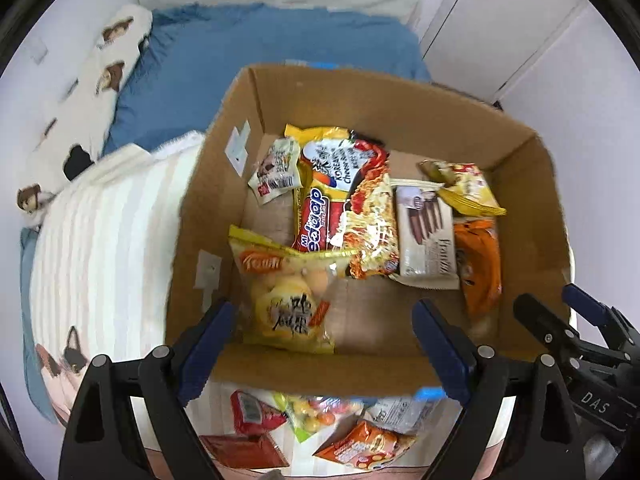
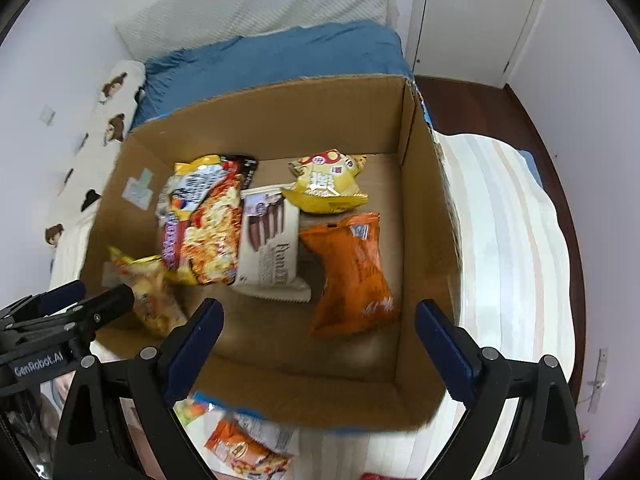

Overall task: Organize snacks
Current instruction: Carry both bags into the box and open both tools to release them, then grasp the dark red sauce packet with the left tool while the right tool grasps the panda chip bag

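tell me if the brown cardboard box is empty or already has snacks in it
Partly filled. The brown cardboard box holds several packets on its floor, including an orange bag and a white wafer pack; bare cardboard shows between them.

- Cardboard box (image 1: 400, 108) stands on the bed (image 1: 100, 240); pillow (image 1: 260, 44) lies behind it.
- In the box: noodle packet (image 1: 360, 208) left of wafer packet (image 1: 426, 236); bun bag (image 1: 284, 304) at near left.
- Loose snack packets (image 1: 352, 446) lie on the bed before the box's near wall.
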A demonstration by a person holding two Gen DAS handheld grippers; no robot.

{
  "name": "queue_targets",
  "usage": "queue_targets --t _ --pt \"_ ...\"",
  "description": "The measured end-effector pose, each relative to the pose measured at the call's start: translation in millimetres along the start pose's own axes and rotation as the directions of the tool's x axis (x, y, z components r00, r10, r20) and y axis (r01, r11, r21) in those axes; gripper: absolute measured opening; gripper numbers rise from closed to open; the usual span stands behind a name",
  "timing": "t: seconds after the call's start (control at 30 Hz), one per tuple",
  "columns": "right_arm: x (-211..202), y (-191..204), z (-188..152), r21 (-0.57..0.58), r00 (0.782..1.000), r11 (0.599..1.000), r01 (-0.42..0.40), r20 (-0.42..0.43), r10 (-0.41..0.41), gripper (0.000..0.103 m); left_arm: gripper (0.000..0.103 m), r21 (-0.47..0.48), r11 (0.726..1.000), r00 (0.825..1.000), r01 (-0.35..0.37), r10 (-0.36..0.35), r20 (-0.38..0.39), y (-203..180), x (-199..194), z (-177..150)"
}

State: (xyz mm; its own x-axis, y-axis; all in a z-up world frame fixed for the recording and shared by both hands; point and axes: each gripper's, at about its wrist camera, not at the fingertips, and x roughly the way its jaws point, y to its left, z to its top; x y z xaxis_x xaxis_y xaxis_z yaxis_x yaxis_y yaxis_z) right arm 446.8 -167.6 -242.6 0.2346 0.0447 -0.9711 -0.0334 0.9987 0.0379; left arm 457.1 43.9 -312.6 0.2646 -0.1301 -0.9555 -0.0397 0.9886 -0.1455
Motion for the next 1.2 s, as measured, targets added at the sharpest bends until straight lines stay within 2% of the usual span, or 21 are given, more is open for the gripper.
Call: queue_targets --t 0.17,0.37,0.6,0.7,0.8,0.87,0.93,1.03,1.07,1.13,1.2 --pt "-36.5 6.6 -27.6 -0.006 0.997 1.000 -0.016 0.081 0.016 0.098 0.091 0.017 1.000 0.995 -0.011 0.009 0.095 -2.8 -37.6 -23.6" --pt "-81.4 16.7 -60.0 -0.017 0.985 0.999 -0.038 0.167 0.040 0.098 0.091 0.035 0.999 0.982 -0.022 0.015 0.189 0.6 -81.3 -55.1" --pt "-124.6 19.9 -97.0 0.005 0.969 0.994 -0.105 0.225 0.102 0.098 0.091 0.022 1.000 0.972 -0.004 -0.001 0.233 12.3 -114.1 -90.9" --pt "-124.5 17.2 -118.3 0.026 0.970 0.990 -0.139 0.205 0.131 0.098 0.091 -0.009 1.000 0.974 -0.002 0.004 0.226 25.9 -112.7 -109.2" --pt "-104.0 12.7 -144.6 0.068 0.975 0.982 -0.176 0.147 0.165 0.098 0.091 -0.045 0.999 0.983 -0.013 0.021 0.183 45.2 -98.6 -132.9" --pt "-79.3 11.0 -160.6 0.100 0.979 0.977 -0.190 0.087 0.182 0.098 0.091 -0.070 0.997 0.992 -0.024 0.033 0.125 59.5 -79.1 -150.3" --pt "-57.5 16.4 -173.3 0.078 0.979 0.977 -0.200 0.040 0.198 0.098 0.091 -0.072 0.997 0.997 -0.040 0.045 0.066 68.9 -57.6 -164.1" --pt "-24.2 42.7 -184.5 -0.077 0.984 0.982 -0.172 -0.067 0.167 0.098 0.091 -0.036 0.995 0.996 -0.089 0.089 -0.008 78.3 -24.7 -180.6" --pt "-13.0 55.4 -188.0 -0.157 0.987 0.977 -0.143 -0.098 0.129 0.098 0.091 -0.006 0.994 0.994 -0.105 0.105 -0.026 78.7 -14.2 -184.5" --pt "1.9 74.8 -192.1 -0.278 0.989 0.954 -0.110 -0.126 0.078 0.098 0.091 0.091 0.987 0.989 -0.132 0.137 -0.053 74.3 4.7 -189.5" --pt "19.8 88.4 -196.1 -0.357 0.986 0.930 -0.090 -0.165 0.032 0.098 0.091 0.236 0.957 0.979 -0.170 0.191 -0.067 63.9 25.6 -194.0"
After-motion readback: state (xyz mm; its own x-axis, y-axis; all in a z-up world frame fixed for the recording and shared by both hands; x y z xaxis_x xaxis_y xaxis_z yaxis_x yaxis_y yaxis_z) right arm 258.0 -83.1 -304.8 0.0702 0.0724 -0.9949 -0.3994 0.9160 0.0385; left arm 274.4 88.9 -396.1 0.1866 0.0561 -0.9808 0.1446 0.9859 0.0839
